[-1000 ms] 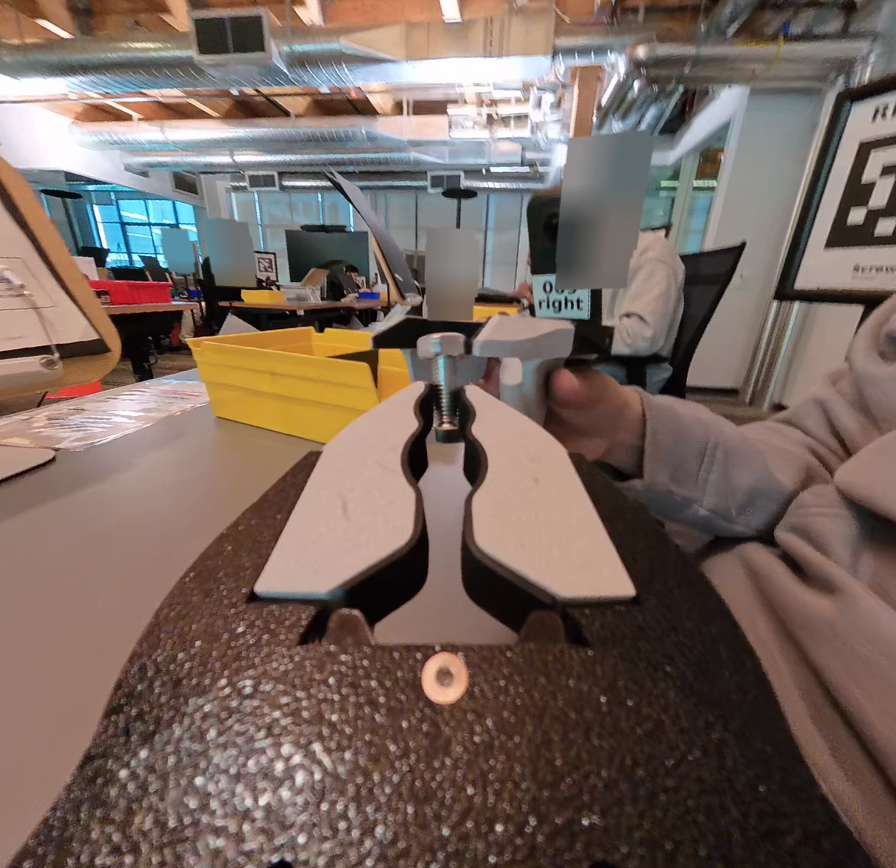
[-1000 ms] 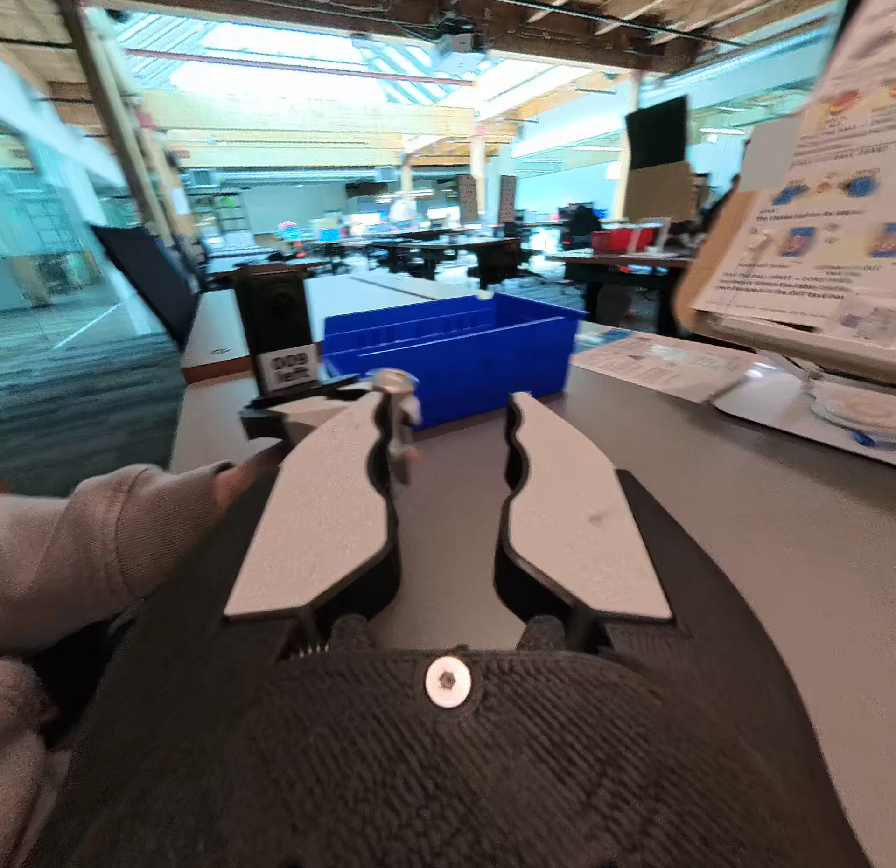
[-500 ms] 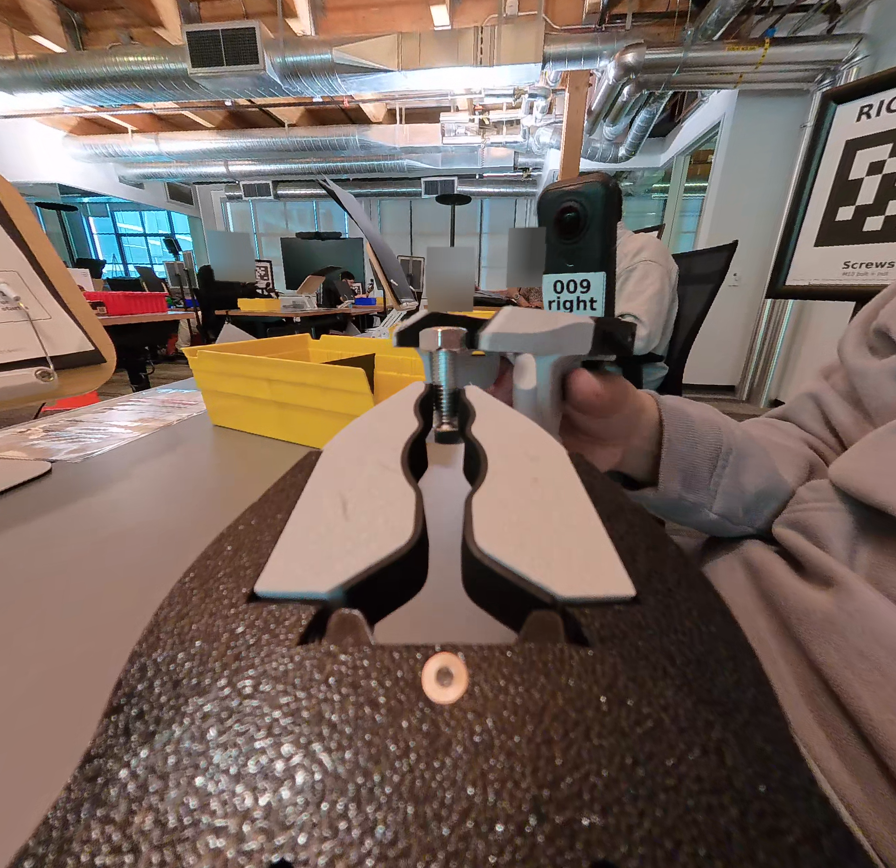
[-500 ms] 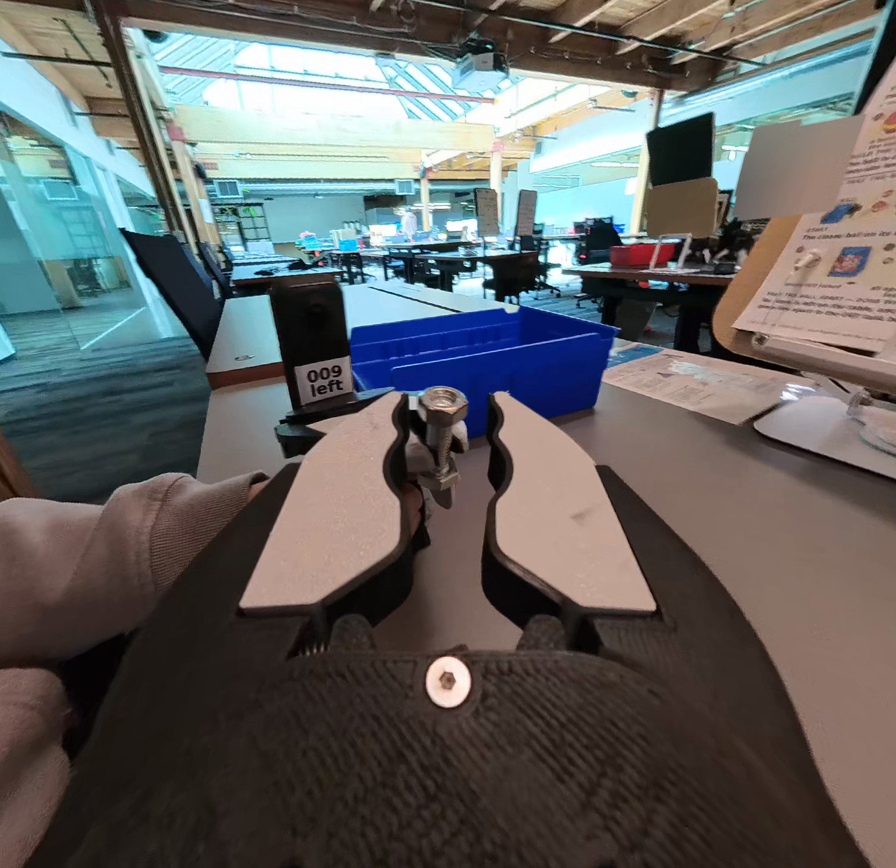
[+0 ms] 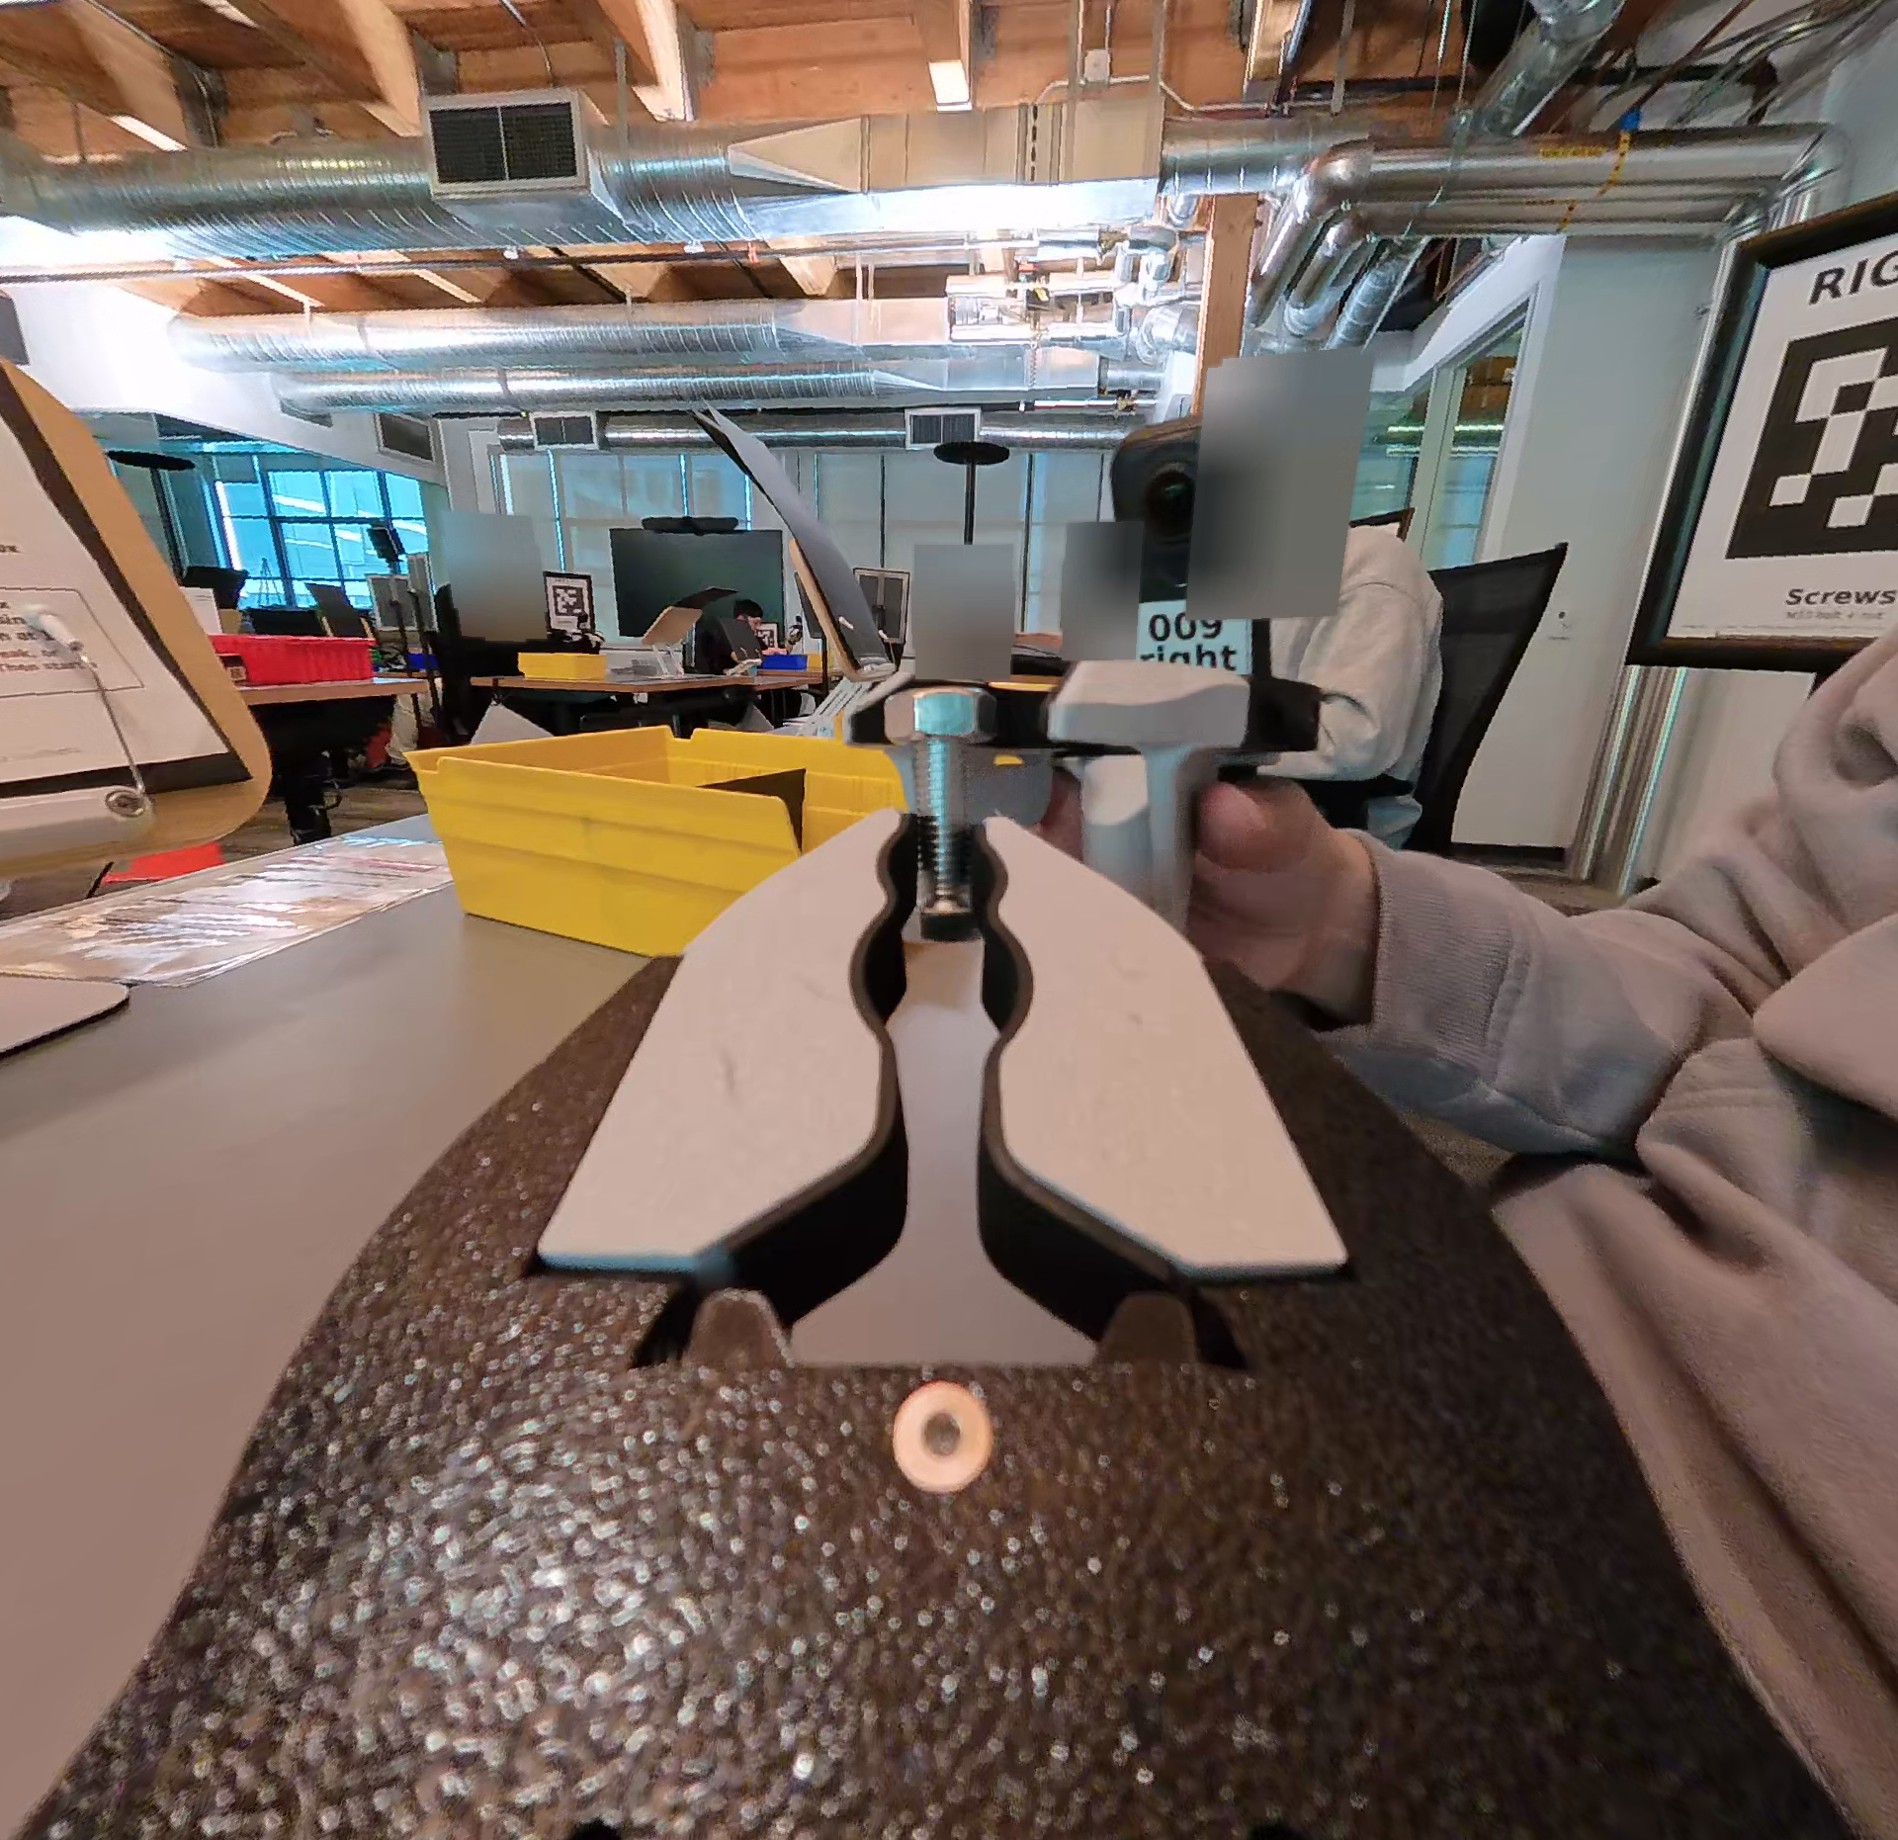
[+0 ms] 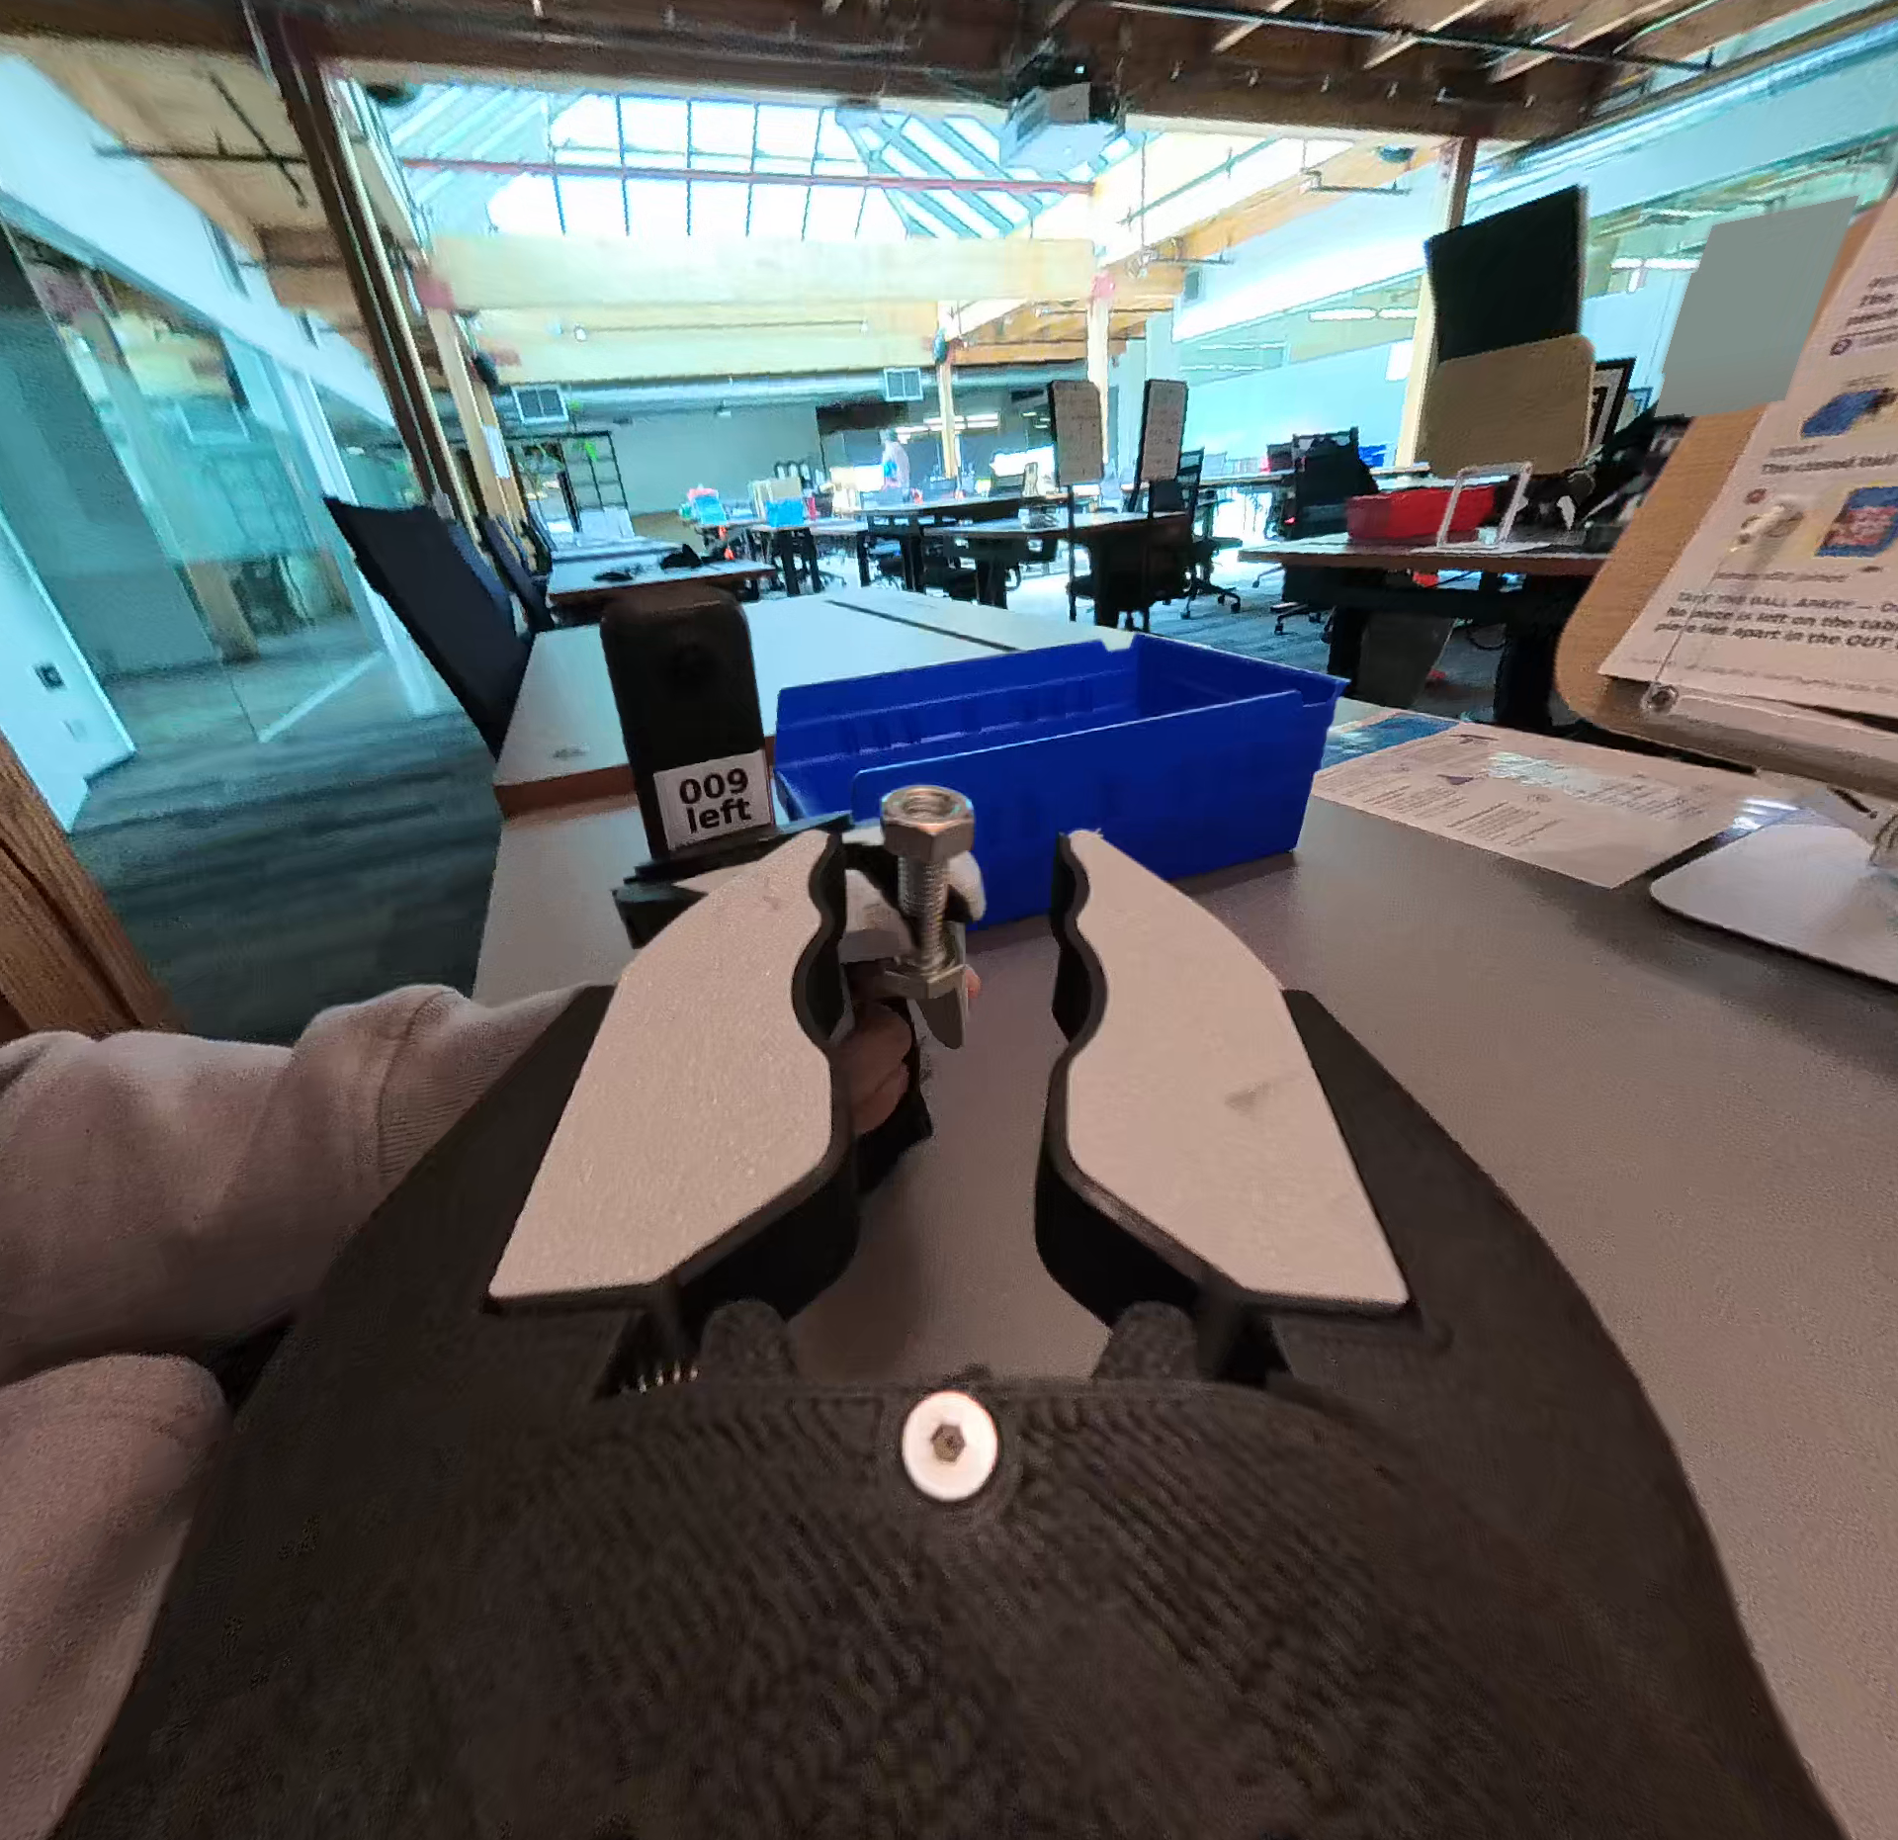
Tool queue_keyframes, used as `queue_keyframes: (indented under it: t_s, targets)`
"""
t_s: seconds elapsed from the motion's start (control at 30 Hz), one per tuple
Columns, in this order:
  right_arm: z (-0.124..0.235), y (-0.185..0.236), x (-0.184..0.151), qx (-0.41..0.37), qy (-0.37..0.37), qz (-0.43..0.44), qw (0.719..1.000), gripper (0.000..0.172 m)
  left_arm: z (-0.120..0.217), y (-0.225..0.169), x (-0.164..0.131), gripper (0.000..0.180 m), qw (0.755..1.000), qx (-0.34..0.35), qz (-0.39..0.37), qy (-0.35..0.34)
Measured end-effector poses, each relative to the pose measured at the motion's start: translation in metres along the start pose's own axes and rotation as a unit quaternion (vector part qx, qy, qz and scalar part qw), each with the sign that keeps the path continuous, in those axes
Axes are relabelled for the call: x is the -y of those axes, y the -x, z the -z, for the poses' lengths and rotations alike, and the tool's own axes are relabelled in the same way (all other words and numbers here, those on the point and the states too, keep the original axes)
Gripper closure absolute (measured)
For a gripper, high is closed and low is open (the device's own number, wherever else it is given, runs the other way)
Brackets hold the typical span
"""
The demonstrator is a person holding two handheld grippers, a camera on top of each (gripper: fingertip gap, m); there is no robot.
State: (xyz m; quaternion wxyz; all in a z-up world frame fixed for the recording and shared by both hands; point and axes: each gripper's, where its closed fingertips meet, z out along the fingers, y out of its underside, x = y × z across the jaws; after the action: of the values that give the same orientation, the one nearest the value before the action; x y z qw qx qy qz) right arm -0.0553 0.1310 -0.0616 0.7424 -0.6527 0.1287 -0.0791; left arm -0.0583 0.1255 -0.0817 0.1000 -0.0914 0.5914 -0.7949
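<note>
My left gripper (image 5: 943,827) is shut on the threaded shank of a silver bolt (image 5: 940,776) and holds it upright above the grey table (image 5: 257,1072). A hex nut (image 6: 926,817) sits at the bolt's top end, and it also shows in the left wrist view (image 5: 940,719). My right gripper (image 6: 947,848) is open, with the nut and bolt (image 6: 929,907) standing between its fingers. Its left finger (image 6: 719,1020) is close beside the bolt, and its right finger (image 6: 1181,1051) stands well apart. Neither pad presses on the nut. The left gripper (image 6: 929,933) shows behind the bolt.
A yellow bin (image 5: 616,846) stands on the table behind the left gripper. A blue bin (image 6: 1130,794) stands behind the right gripper. Printed sheets (image 6: 1520,794) and a board on a stand (image 6: 1746,579) are at the right. A person's grey sleeve (image 5: 1643,969) is close by. My left and right fingertips are right by each other.
My right gripper moved so that the bolt's top stands between its fingers, narrowed around the nut, then widened again. My left gripper kept its hold on the bolt.
</note>
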Motion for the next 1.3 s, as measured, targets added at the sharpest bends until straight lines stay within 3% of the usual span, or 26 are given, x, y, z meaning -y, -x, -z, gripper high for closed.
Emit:
queue_keyframes:
  t_s: [0.23, 0.37, 0.47, 0.63, 0.73, 1.03, 1.3]
  targets:
    - [-0.007, 0.003, -0.002, -0.025, -0.001, 0.009, 1.000, 0.153, -0.001, 0.000, -0.002, 0.172, 1.000, 0.003, -0.007, 0.009]
    - [-0.007, 0.002, -0.002, -0.027, 0.003, 0.011, 1.000, 0.155, -0.001, 0.000, -0.003, 0.172, 1.000, 0.003, -0.008, 0.011]
    - [-0.003, 0.008, 0.000, 0.014, 0.001, 0.009, 1.000, 0.155, -0.002, -0.006, -0.001, 0.172, 1.000, -0.020, -0.002, 0.003]
    - [0.009, 0.030, 0.008, 0.138, -0.017, -0.027, 0.990, 0.154, -0.003, -0.031, 0.007, 0.172, 0.992, -0.116, 0.033, -0.022]
    - [0.013, 0.037, 0.009, 0.158, -0.015, 0.002, 0.987, 0.154, -0.003, -0.039, 0.008, 0.172, 0.988, -0.147, 0.041, -0.023]
    - [0.015, 0.034, 0.005, 0.151, 0.003, 0.031, 0.988, 0.155, -0.004, -0.038, 0.003, 0.172, 0.987, -0.149, 0.054, -0.009]
    - [0.023, 0.059, 0.011, 0.252, -0.034, -0.011, 0.967, 0.155, 0.001, -0.064, 0.012, 0.172, 0.961, -0.254, 0.103, -0.028]
